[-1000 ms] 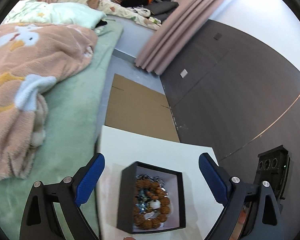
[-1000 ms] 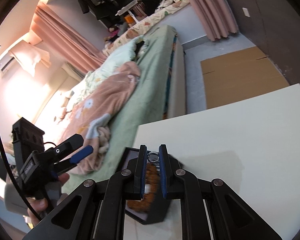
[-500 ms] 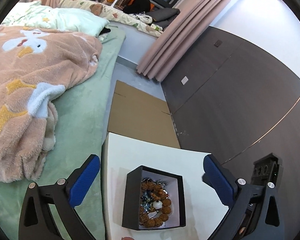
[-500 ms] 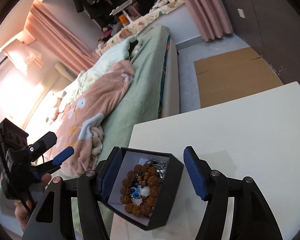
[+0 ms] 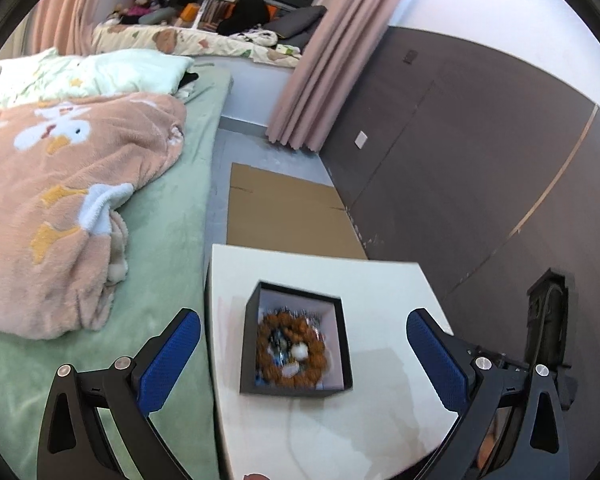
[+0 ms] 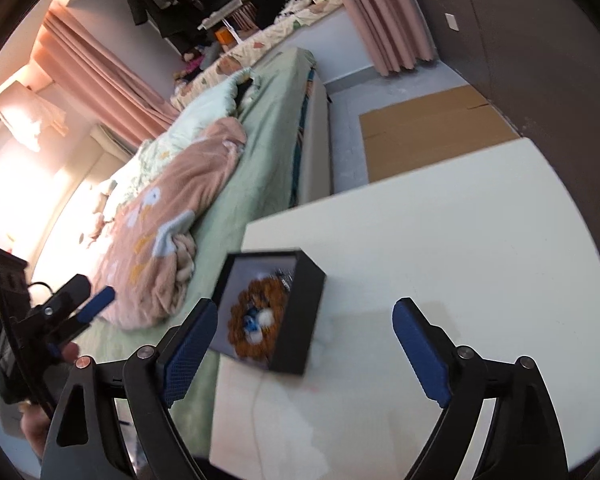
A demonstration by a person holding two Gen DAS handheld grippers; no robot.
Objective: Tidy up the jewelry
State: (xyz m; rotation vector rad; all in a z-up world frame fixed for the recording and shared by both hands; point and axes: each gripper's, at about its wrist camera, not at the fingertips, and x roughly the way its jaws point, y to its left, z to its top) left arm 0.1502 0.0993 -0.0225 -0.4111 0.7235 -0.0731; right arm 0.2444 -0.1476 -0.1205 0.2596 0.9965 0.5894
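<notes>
Box (image 5: 296,340) of jewelry sits ahead of both tongs, between their tips, on the table (image 5: 380,420). Left tongs (image 5: 303,356) wide open, empty. Right tongs (image 6: 305,344) wide open, empty, box just ahead-left. Inside: bead bracelet (image 5: 290,350), some chain behind it, blurred. Beads look light, loose, floppy; pinch one strand. Box is rigid, likely light; take it by opposite walls. Bed (image 5: 172,216) left of the table.

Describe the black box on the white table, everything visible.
The black box is square, lidless and open-topped, with dark matte walls and a pale lining. It rests flat on the white table near the edge facing the bed. Inside lies a brown beaded bracelet in a ring around small white and blue pieces, blurred. Neither tool touches it.
</notes>
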